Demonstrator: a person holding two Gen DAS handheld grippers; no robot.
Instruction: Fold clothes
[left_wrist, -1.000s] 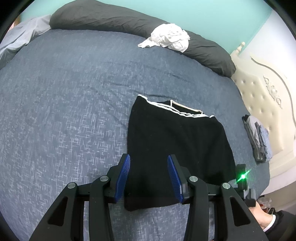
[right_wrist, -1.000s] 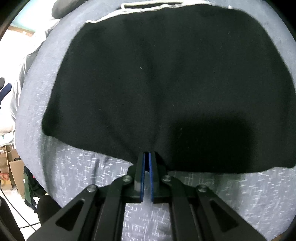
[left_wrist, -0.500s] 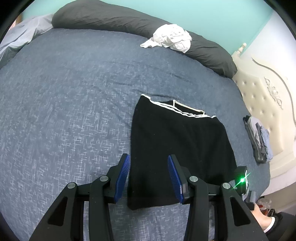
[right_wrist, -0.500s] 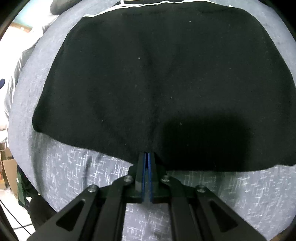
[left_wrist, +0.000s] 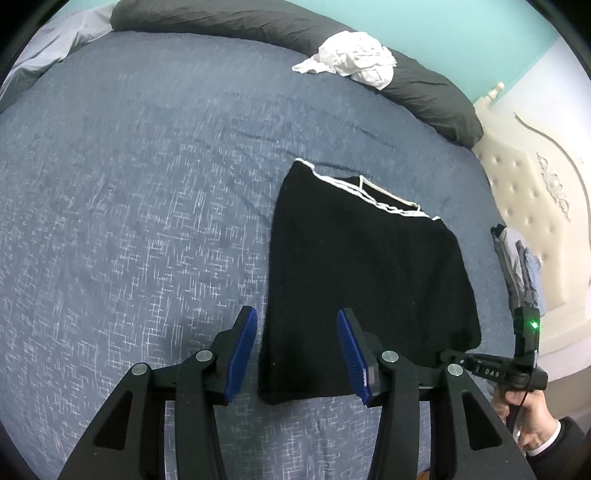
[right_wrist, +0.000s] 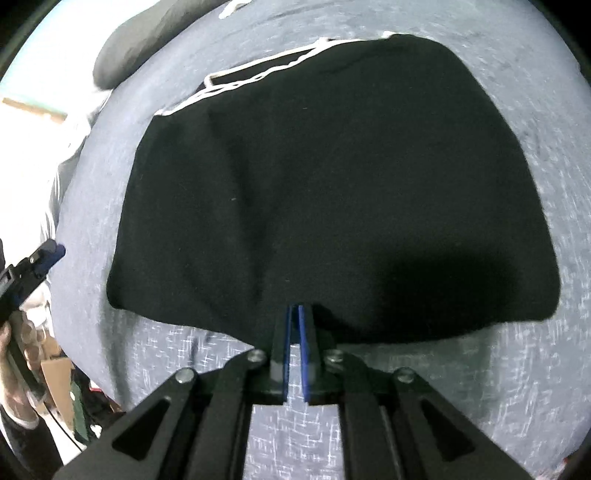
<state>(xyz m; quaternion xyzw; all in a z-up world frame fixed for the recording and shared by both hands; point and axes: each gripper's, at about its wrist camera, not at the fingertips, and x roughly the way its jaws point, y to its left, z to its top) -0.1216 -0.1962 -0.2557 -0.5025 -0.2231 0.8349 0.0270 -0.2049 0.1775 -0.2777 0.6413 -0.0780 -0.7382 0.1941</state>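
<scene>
A black garment (left_wrist: 369, 277) with white trim along its far edge lies flat on the blue bedspread (left_wrist: 129, 184). My left gripper (left_wrist: 295, 312) hovers open over the garment's near left corner, with its blue pads (left_wrist: 242, 354) astride the left edge. My right gripper (left_wrist: 445, 356) comes in from the right, held by a hand. In the right wrist view, the right gripper (right_wrist: 295, 306) is shut on the near hem of the black garment (right_wrist: 332, 184), and the cloth puckers toward the tips. The left gripper (right_wrist: 48, 254) shows at that view's left edge.
A crumpled white garment (left_wrist: 354, 62) rests on a long dark bolster (left_wrist: 221, 18) at the far side of the bed. A small stack of folded grey and blue clothes (left_wrist: 521, 266) lies by the cream tufted headboard (left_wrist: 535, 206). Grey bedding (left_wrist: 48, 48) lies at the far left.
The right gripper has drawn back and turned with the hem still pinched, so more bedspread shows around the garment. The left gripper stays open and has barely moved.
</scene>
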